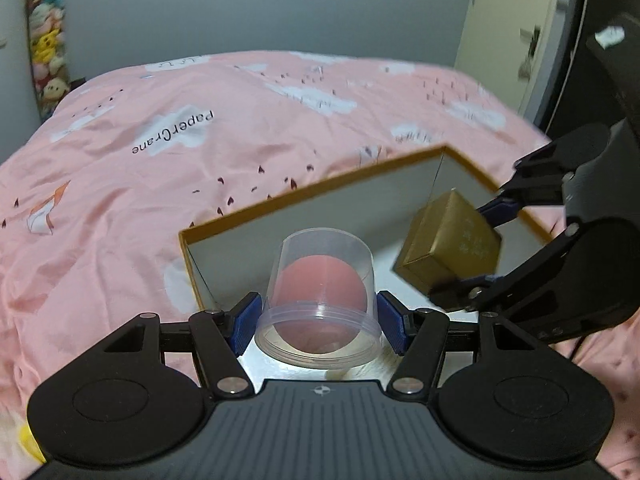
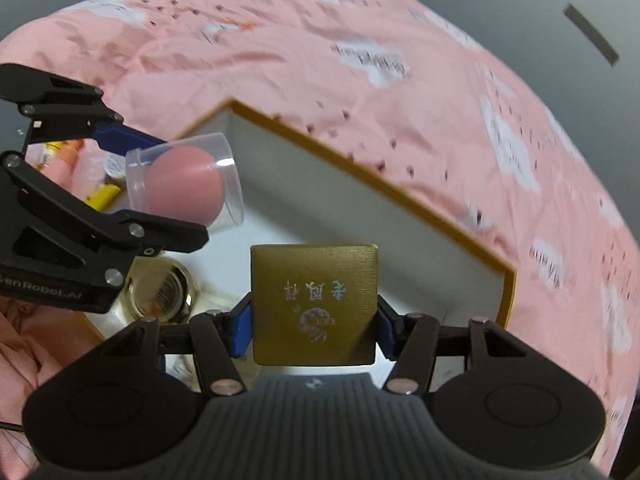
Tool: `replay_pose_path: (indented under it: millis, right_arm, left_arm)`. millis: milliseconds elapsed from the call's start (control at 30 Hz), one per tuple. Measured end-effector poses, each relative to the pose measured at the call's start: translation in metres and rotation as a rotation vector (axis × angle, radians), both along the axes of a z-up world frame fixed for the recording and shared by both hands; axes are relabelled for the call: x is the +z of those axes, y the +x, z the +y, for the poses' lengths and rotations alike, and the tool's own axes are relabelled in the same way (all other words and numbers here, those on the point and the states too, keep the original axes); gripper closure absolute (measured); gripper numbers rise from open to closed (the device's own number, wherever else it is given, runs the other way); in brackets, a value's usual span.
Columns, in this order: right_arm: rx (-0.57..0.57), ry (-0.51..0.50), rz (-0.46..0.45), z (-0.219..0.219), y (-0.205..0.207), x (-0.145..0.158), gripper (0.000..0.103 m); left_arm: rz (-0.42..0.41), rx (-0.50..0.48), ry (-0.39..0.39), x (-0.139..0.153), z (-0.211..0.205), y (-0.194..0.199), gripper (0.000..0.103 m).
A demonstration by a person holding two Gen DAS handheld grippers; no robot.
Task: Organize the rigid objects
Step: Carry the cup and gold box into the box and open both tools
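Left gripper (image 1: pixel 319 322) clamped on a clear cup (image 1: pixel 320 300) with a pink ball (image 1: pixel 320 292) inside — held over the open box (image 1: pixel 312 196). Right gripper (image 2: pixel 314 326) closed on a gold cube (image 2: pixel 314 304) — above the same box, on pink bedding (image 1: pixel 160 160).

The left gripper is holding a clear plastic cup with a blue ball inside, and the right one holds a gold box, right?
Not quite: the ball inside the clear plastic cup is pink, not blue, as the left wrist view shows. The left gripper does hold that cup, and the right gripper does hold the square gold box.
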State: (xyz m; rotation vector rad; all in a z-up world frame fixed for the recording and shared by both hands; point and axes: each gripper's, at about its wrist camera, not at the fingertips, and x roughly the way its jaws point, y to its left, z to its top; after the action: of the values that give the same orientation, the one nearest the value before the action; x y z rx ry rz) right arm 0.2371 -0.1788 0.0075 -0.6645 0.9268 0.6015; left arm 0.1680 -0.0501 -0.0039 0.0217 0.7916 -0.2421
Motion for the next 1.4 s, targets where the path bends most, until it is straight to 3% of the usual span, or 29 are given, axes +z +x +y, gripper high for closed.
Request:
replay_pose_path:
  millis: [267,733,1200,1400]
  right_arm:
    - [-0.108,0.032,0.074,-0.011,0.02,-0.027,0.045]
    - [-0.085,0.016,0.121,0.007,0.026,-0.047,0.045]
    - [-0.102,0.025,0.142,0.005,0.032,-0.05,0.045]
    - [-0.115,0.03,0.143,0.002,0.037,-0.049,0.045]
  left_arm:
    - [0.053,-0.048,0.203,-0.026,-0.021,0.018,0.031]
    - [0.099,-0.084,0.359,-0.045,-0.032,0.031,0.031]
    - [0.09,-0.102,0.335,-0.047,-0.028,0.033,0.026]
    - [0.036,-0.056,0.233,-0.033,-0.013,0.029,0.028]
